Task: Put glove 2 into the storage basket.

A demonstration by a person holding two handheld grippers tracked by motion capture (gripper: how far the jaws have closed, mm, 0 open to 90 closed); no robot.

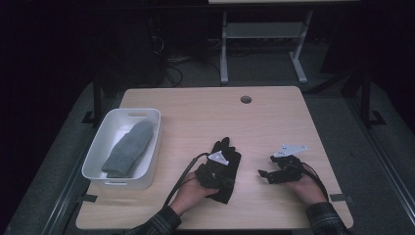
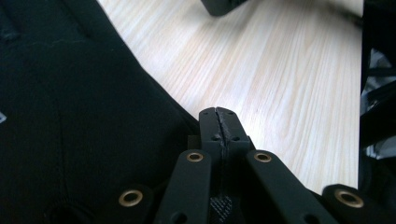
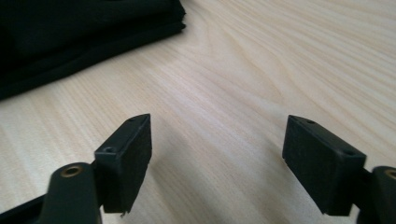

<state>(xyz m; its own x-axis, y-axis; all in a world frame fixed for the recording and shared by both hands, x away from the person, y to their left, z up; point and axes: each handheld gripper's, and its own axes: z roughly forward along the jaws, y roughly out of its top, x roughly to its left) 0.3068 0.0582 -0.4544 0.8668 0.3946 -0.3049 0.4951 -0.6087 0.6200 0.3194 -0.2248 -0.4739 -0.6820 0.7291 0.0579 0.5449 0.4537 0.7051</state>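
**Two grippers, one black glove**

Two hands work at the near table (image 1: 274, 107) edge. The left gripper (image 1: 219, 169) rests on the black glove (image 1: 226, 152), jaws pressed together at the glove's edge; whether they pinch fabric, I cannot tell. The right gripper (image 1: 264, 175) hovers beside it, jaws wide, nothing between. Farther left, a white bin (image 1: 100, 156) holds a grey glove (image 1: 128, 148).

Black glove (image 1: 224, 169): flat on table, fingers pointing away from person, right of white bin.

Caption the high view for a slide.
Left gripper shut over a black glove; right gripper open beside it.
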